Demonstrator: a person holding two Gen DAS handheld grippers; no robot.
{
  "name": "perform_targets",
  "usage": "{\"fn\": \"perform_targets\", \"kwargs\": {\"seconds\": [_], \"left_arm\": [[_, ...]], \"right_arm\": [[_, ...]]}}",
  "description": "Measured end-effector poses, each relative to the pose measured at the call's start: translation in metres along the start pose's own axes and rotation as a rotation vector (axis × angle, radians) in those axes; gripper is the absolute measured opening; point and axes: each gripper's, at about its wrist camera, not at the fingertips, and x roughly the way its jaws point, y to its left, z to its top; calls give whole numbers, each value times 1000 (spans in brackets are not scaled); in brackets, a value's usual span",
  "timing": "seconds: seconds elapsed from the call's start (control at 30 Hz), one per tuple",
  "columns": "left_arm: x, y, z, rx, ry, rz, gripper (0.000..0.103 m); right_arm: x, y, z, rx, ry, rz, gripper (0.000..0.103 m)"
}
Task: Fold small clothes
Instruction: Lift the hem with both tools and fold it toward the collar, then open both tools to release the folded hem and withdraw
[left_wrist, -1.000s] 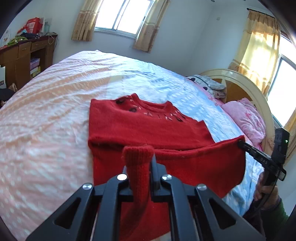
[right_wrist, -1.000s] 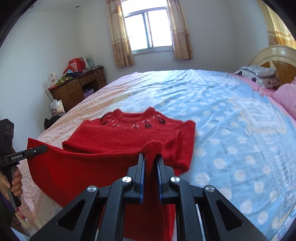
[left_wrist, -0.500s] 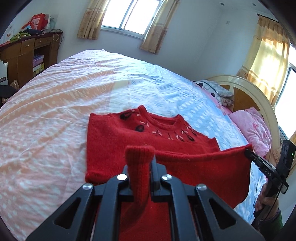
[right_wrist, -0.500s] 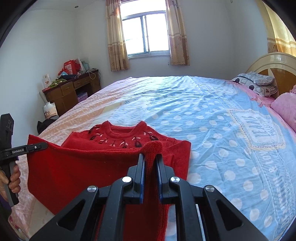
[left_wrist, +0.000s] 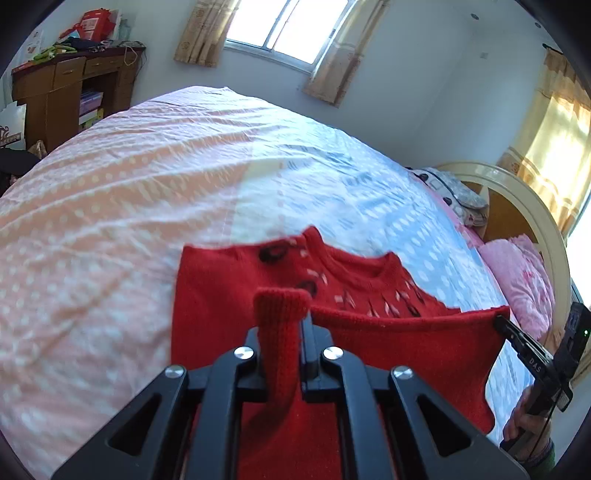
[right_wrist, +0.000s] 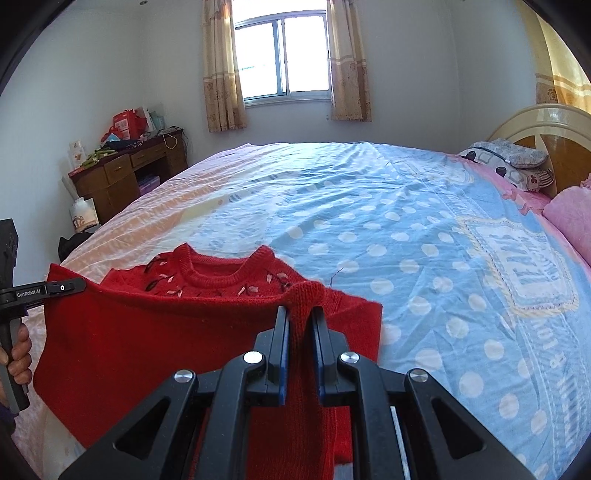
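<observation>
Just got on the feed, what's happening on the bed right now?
A person is folding a red sweater on the bed with a handheld gripper in each hand. The left gripper and the right gripper are each shut on a pinch of the sweater's bottom edge, holding it stretched between them above the bedspread. The collar end lies flat on the bed, decorated neckline up, and the raised edge hangs just short of that neckline. The fold is not yet laid down.

Home bedroom. Large bed (right_wrist: 369, 221) with polka-dot sheet, pillows (right_wrist: 509, 166) by the curved headboard (right_wrist: 546, 122). Wooden desk (right_wrist: 122, 173) cluttered in the corner, curtained window (right_wrist: 282, 61) behind.
</observation>
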Motion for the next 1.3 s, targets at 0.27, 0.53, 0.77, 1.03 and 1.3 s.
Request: {"fn": "perform_targets", "kwargs": {"seconds": [0.27,0.53,0.77,1.03,1.3], "left_arm": [[34,6,34,-8,-14,43,8],[76,11,64,-12,-29,108,8],[112,32,54,-81,44,121,8],[119,43,52,-147,99,112,12],[90,34,51,-104,108,147,21]], "right_arm": [[47,-1,30,-4,13,-29,10],[103,-6,57,7,43,-90,10],[147,-11,48,11,104,-110,10],[176,-1,41,-49,212,-162,10],[179,-20,39,42,254,-167,36]]}}
